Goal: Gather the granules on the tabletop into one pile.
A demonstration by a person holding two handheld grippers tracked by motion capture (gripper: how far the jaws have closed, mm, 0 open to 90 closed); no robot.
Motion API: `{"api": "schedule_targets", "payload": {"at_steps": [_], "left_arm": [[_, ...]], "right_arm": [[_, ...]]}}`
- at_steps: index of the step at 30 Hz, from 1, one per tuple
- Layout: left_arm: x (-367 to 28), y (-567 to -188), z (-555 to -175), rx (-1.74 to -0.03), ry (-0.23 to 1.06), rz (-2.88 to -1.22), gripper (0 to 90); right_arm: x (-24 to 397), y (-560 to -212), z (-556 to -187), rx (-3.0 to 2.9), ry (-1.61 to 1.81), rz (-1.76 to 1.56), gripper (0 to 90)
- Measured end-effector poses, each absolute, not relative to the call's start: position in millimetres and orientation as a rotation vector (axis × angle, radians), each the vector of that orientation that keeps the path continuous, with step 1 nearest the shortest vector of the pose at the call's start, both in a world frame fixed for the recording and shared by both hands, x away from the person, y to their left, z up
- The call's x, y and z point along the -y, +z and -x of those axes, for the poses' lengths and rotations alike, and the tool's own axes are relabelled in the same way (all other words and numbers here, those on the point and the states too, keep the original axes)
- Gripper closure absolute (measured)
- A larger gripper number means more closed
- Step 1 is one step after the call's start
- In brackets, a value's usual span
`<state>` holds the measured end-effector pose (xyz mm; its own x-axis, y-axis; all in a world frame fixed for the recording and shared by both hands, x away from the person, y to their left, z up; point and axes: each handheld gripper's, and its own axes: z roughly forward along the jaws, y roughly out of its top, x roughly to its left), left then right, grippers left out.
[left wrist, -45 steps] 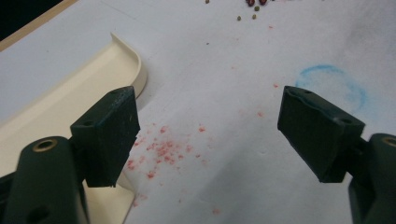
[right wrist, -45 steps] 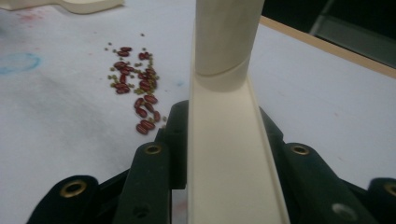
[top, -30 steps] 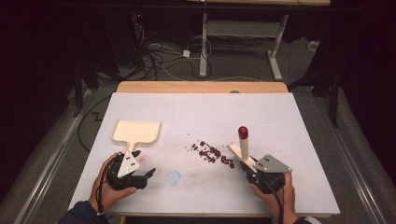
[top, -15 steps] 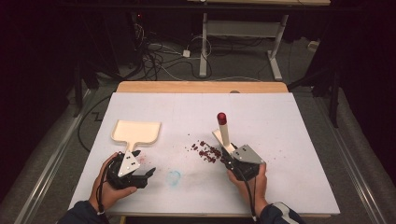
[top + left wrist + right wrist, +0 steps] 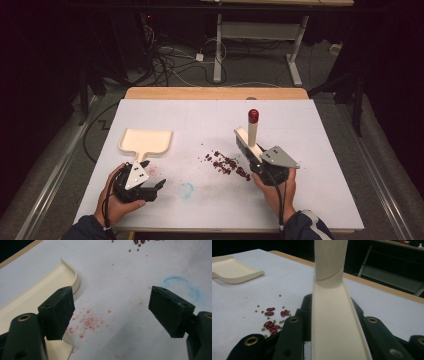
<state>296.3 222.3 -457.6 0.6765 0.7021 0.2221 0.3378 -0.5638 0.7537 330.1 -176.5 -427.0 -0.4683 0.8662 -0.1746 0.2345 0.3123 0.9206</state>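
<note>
My right gripper (image 5: 248, 148) is shut on a cream brush (image 5: 252, 131) whose red-tipped handle stands up from the jaws. In the right gripper view the brush (image 5: 332, 315) runs straight up between the jaws. It sits just right of several scattered red and green beans (image 5: 227, 164) (image 5: 273, 315) on the white table. A cream dustpan (image 5: 146, 141) (image 5: 232, 271) lies at the left. My left gripper (image 5: 159, 186) (image 5: 112, 310) rests open on the table just in front of the pan's handle, with nothing between its jaws; the dustpan's edge (image 5: 30, 293) lies beside its left jaw.
A blue ring mark (image 5: 186, 190) (image 5: 181, 286) and red stains (image 5: 86, 322) mark the white table (image 5: 320, 150) near my left gripper. A wooden strip (image 5: 215, 93) runs along the far edge. Cables and a desk frame (image 5: 260, 30) lie on the floor beyond.
My right gripper swung the brush left towards the beans, then came back right and a little farther from me. The left gripper stayed put.
</note>
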Motion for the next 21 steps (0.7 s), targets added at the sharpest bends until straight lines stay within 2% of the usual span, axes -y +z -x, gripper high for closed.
{"api": "schedule_targets", "payload": {"at_steps": [5,10,14,21], "left_arm": [[-221,-457,-296,-0.795,0.674,-2.190,19.9],[-221,-457,-296,-0.789,0.677,-2.189,19.9],[-219,-458,-297,-0.793,0.677,-2.195,20.9],[-218,-458,-297,-0.794,0.673,-2.192,21.5]], "right_arm": [[197,-431,-319,-1.904,1.135,-1.032,67.5],[199,-445,-318,-1.930,1.100,-1.095,67.6],[187,-456,-319,-1.922,1.144,-1.176,67.7],[145,-462,-318,-1.935,1.118,-1.094,67.5]]}}
